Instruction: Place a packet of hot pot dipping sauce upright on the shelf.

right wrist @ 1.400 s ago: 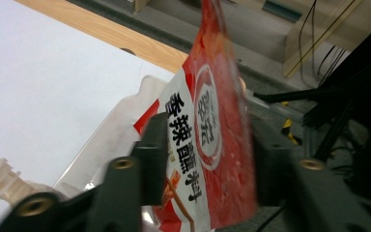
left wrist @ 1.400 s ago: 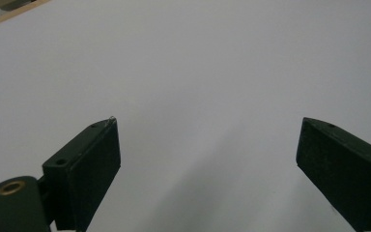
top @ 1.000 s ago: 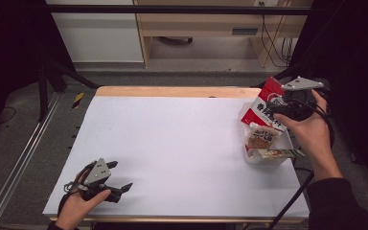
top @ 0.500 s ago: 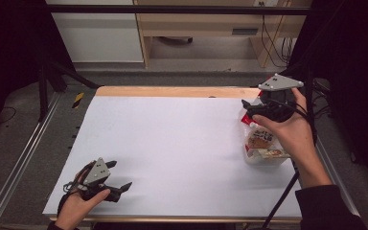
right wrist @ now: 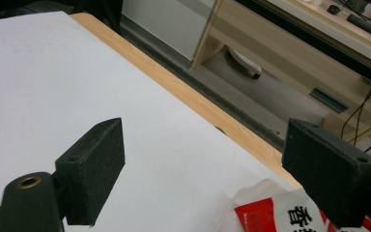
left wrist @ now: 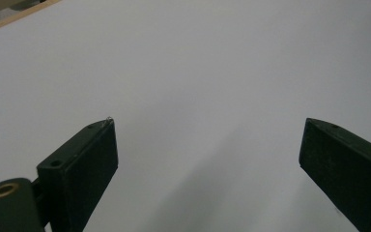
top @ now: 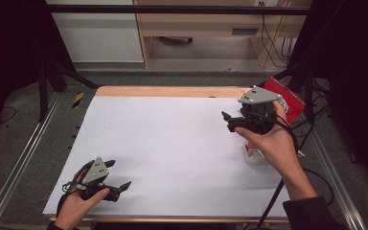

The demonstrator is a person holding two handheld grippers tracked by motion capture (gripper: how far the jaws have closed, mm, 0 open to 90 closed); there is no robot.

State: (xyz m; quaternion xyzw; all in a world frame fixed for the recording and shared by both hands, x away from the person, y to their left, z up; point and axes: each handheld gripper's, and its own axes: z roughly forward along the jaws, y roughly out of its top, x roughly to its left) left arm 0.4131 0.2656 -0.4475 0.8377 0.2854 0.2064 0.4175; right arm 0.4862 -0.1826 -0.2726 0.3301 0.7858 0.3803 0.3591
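Observation:
My right gripper (top: pixel 226 121) hovers over the right part of the white table (top: pixel 172 139), jaws pointing left. They stand open, have just been opening, and nothing is between them (right wrist: pixel 205 128). Behind it at the table's right edge stands a red snack packet (top: pixel 290 100). Another red and white packet (top: pixel 251 154) lies under the right hand and appears at the bottom of the right gripper view (right wrist: pixel 270 212). My left gripper (top: pixel 120 173) rests near the front left corner, open, with bare white table between its jaws (left wrist: pixel 207 130).
A wooden strip (top: pixel 172 91) runs along the table's far edge, with grey floor and a cabinet (top: pixel 96 38) beyond. Metal rails (top: pixel 24 158) flank the table. A yellow and black tool (top: pixel 78 99) lies off the far left corner. A cable (top: pixel 273 196) trails from the right gripper.
The right gripper has moved left, away from the packets at the right edge and over the white table. The left gripper has stayed in place.

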